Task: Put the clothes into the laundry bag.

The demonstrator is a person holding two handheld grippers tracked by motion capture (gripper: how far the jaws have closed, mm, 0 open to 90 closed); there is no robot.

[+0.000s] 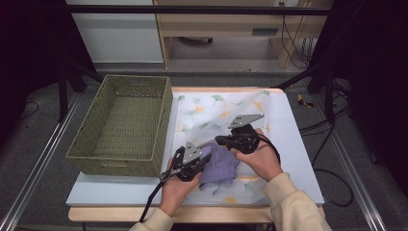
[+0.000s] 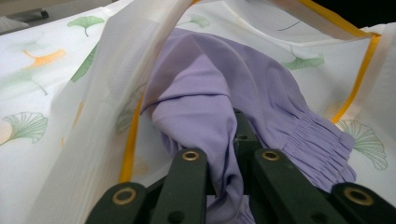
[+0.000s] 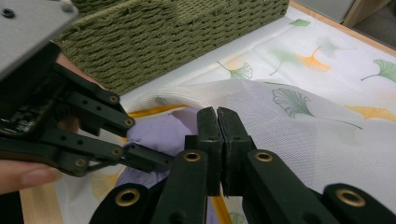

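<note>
Pinching a lilac garment at the mouth of a leaf-printed mesh bag — both grippers at work near the table's front edge.

Item: purple garment (image 2: 219,93), soft cloth with a gathered elastic cuff, lying partly inside the white mesh bag (image 1: 231,108) printed with green and orange ginkgo leaves and edged in yellow; the bag lies on the white table top (image 1: 293,144), just right of the woven green basket (image 1: 122,122). Left gripper (image 1: 202,161): jaws drawn together on a fold of the purple cloth, which bunches between them in the left gripper view. Right gripper (image 3: 218,140): jaws pressed tight together, pinching the bag's upper mesh layer at its opening and holding it raised over the garment — the left gripper sits just beside it there, touching the cloth.
</note>
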